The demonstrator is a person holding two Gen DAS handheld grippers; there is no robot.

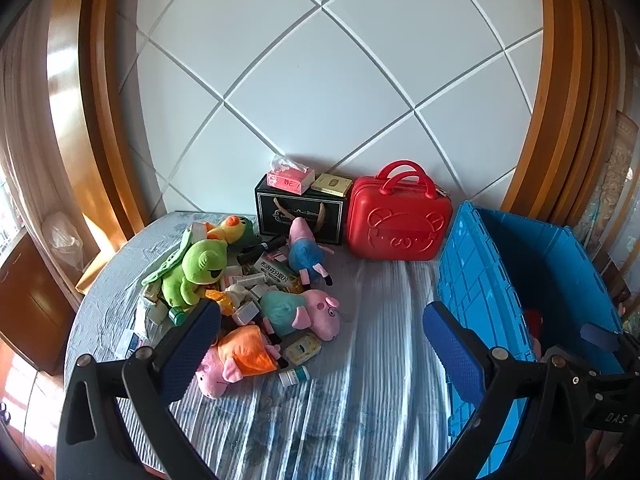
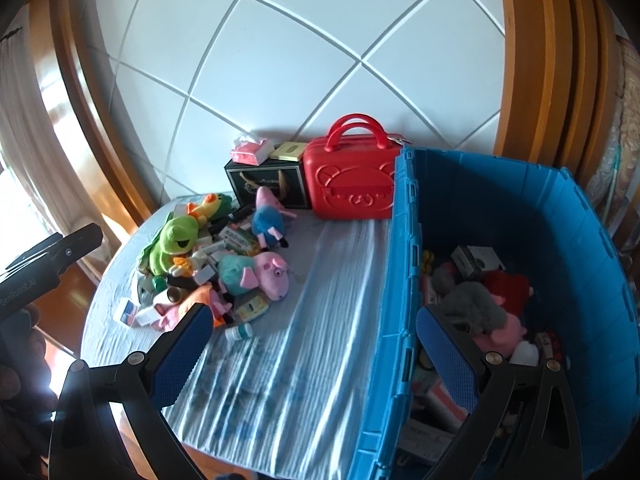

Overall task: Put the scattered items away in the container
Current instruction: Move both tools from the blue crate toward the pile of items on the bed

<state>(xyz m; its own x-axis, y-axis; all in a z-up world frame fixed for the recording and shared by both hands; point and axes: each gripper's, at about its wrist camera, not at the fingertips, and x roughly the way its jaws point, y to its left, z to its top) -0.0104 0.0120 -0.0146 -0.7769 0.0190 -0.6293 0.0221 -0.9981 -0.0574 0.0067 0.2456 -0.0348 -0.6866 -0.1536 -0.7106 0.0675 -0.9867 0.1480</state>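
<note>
A heap of plush toys and small boxes lies on the blue-striped bed cover: a green frog (image 1: 198,270), a pig in teal (image 1: 304,312), a pig in orange (image 1: 236,354), a blue-bodied pig (image 1: 306,252) and a small white bottle (image 1: 294,376). The blue crate (image 1: 552,264) stands to the right and holds several plush toys and boxes (image 2: 480,304). My left gripper (image 1: 320,344) is open and empty, above the cover beside the heap. My right gripper (image 2: 312,340) is open and empty, straddling the crate's left wall (image 2: 400,280).
A red bear-faced case (image 1: 396,220) and a black gift bag (image 1: 300,216) with small boxes on top stand against the white quilted headboard. Wooden frame and curtains flank the bed. The cover's near edge drops to the floor on the left.
</note>
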